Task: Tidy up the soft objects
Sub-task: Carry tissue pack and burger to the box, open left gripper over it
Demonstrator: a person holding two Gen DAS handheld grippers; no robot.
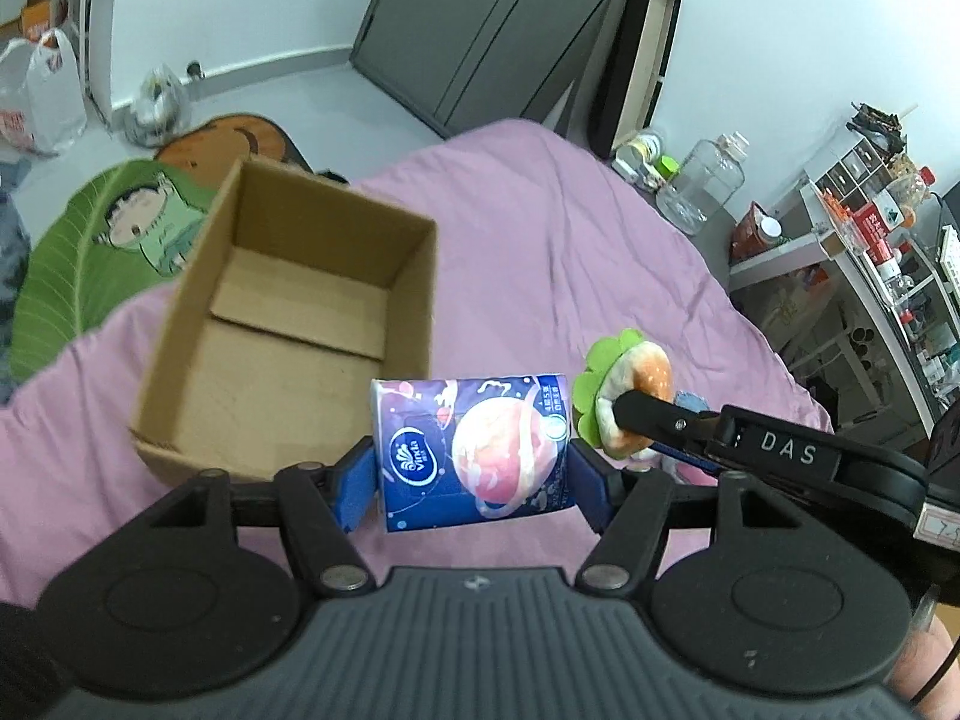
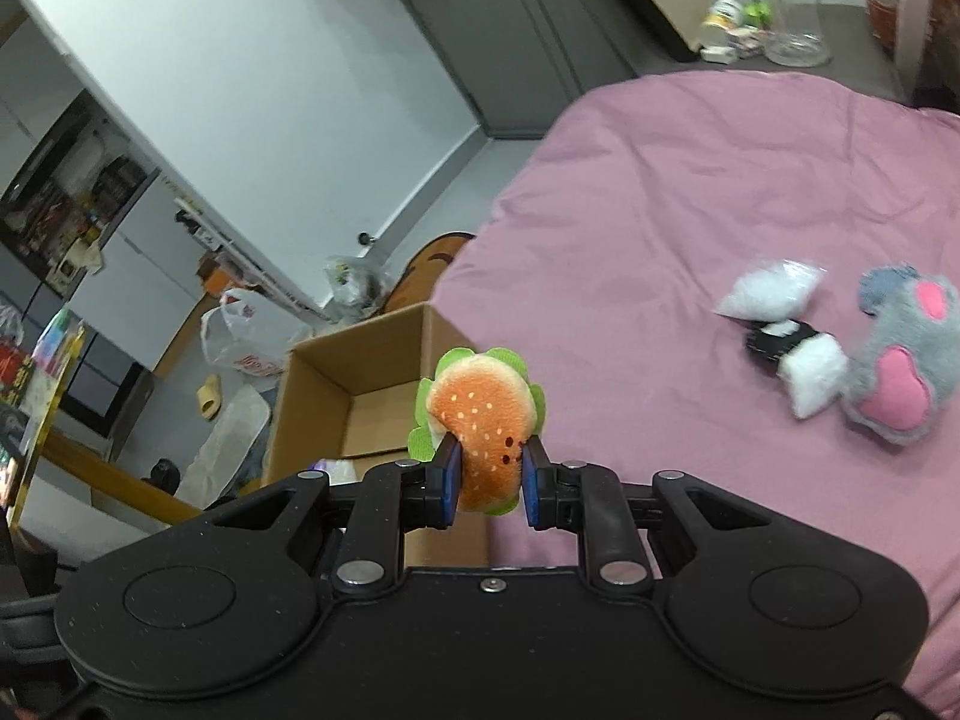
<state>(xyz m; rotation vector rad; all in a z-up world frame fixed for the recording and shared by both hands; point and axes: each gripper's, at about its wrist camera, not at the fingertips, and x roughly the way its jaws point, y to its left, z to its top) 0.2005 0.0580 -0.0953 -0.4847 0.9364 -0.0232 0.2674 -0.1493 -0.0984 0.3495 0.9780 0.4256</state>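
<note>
My left gripper (image 1: 471, 480) is shut on a blue and purple tissue pack (image 1: 471, 450) and holds it above the pink bed, just in front of an open, empty cardboard box (image 1: 288, 324). My right gripper (image 2: 487, 483) is shut on a plush hamburger (image 2: 483, 420) with green felt lettuce, held in the air near the box (image 2: 354, 390). In the left wrist view the hamburger (image 1: 630, 387) and the right gripper's fingers (image 1: 654, 414) sit just right of the tissue pack.
On the pink bedspread (image 2: 690, 192) lie a grey and pink plush mouse (image 2: 900, 372), a black and white plush piece (image 2: 792, 354) and a clear bag of white stuffing (image 2: 768, 288). A green leaf cushion (image 1: 90, 252) lies left of the box. A cluttered shelf (image 1: 870, 252) stands at the right.
</note>
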